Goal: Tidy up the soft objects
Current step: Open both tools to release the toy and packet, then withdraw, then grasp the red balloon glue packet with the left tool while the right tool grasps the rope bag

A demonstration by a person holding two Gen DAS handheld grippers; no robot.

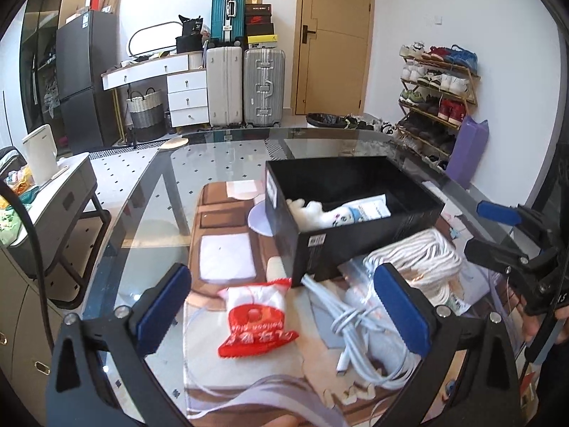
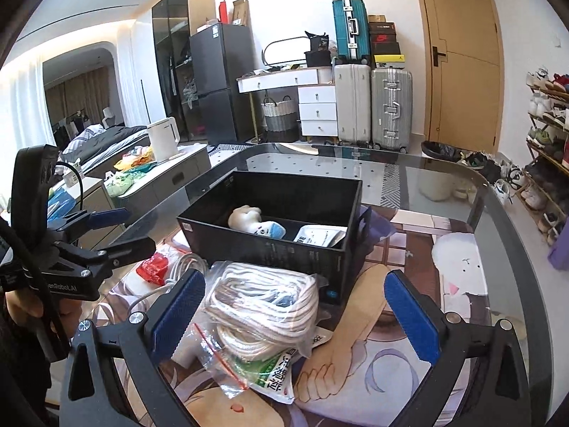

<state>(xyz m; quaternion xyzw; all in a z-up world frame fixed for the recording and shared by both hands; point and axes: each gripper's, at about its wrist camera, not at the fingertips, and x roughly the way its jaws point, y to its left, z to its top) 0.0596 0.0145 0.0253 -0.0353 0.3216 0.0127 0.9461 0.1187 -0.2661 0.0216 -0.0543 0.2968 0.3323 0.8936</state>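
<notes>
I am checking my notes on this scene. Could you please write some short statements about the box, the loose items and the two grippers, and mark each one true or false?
1. A white plush toy lies inside the black box. True.
2. The bagged rope is inside the box. False: it lies on the table in front of the box.
3. The left gripper is open, and the red-and-white packet lies between its fingers. True.
4. The right gripper is shut on the rope. False: it is open.
5. The white cable lies on the table. True.
</notes>
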